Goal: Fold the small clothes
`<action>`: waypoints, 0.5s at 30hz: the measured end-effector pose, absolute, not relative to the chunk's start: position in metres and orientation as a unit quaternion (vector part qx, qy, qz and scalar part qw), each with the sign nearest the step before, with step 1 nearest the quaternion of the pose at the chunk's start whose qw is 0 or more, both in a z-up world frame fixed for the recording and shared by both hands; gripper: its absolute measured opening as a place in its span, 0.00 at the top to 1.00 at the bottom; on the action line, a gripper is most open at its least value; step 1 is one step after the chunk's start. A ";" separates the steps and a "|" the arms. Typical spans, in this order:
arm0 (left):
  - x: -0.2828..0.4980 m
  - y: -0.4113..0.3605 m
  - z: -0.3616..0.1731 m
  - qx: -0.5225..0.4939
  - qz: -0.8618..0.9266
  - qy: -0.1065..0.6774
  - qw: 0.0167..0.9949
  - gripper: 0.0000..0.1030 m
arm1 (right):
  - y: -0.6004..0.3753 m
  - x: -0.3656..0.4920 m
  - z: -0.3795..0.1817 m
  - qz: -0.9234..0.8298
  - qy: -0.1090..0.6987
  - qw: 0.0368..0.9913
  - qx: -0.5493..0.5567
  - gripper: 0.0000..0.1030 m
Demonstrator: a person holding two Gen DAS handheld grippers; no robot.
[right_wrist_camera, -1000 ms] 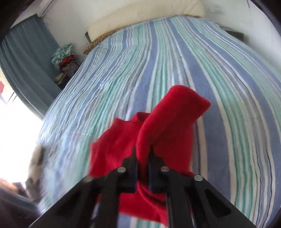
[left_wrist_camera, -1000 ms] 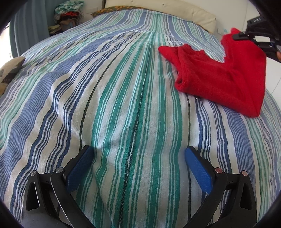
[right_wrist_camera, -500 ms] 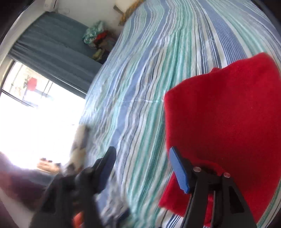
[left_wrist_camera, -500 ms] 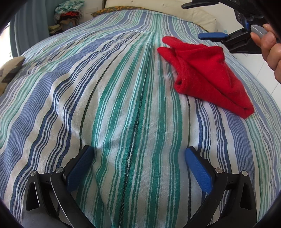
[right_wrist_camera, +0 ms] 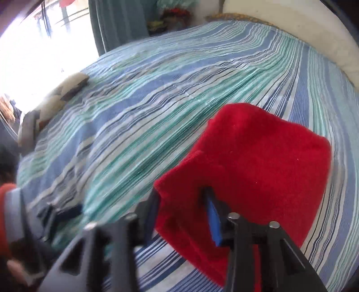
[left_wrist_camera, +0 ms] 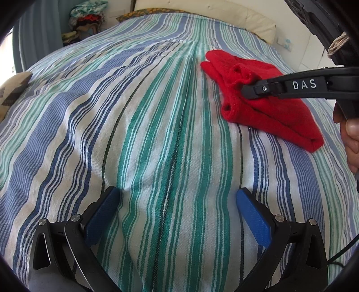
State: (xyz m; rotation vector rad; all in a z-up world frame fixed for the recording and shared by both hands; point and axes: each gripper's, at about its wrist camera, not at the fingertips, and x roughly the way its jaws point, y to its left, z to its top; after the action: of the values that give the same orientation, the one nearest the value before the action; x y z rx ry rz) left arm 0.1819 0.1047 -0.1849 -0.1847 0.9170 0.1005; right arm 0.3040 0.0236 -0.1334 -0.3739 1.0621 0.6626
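Observation:
A red knitted garment [left_wrist_camera: 267, 105] lies folded on the striped bedspread [left_wrist_camera: 139, 125] at the right; it also fills the lower right of the right wrist view [right_wrist_camera: 258, 161]. My left gripper [left_wrist_camera: 177, 202] is open and empty, low over the bedspread, well short of the garment. My right gripper [right_wrist_camera: 181, 202] is open, its jaws on either side of the garment's near left edge, with cloth between the blue pads [right_wrist_camera: 213, 220]. In the left wrist view the right gripper [left_wrist_camera: 244, 89] reaches in from the right over the garment.
A cream pillow [left_wrist_camera: 224, 15] lies along the head of the bed. A patterned cushion [left_wrist_camera: 13, 89] sits at the left edge. A pile of clothes [left_wrist_camera: 87, 20] stands by the blue curtain [right_wrist_camera: 116, 24]. A bright window [right_wrist_camera: 40, 45] is at the left.
My right gripper carried the garment's corner over, let go and opened. It has since come down over the garment's left edge with its jaws narrower. My left gripper has not moved.

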 end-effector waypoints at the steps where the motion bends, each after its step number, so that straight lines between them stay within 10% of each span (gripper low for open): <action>1: 0.182 0.105 -0.185 -0.089 0.048 0.442 0.891 0.00 | 0.029 0.301 -0.139 0.297 0.494 0.791 -0.205 0.93; 12: 0.182 0.104 -0.185 -0.089 0.047 0.442 0.892 0.00 | 0.043 0.270 -0.164 0.329 0.511 0.757 -0.240 0.84; 15: 0.181 0.104 -0.185 -0.089 0.048 0.441 0.892 0.00 | 0.034 0.266 -0.155 0.349 0.521 0.754 -0.193 0.56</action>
State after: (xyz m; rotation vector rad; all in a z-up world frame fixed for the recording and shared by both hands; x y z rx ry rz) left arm 0.1813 0.1044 -0.1846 -0.1856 0.9161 0.0989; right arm 0.2661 0.0344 -0.1550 -0.4218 1.1377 0.7618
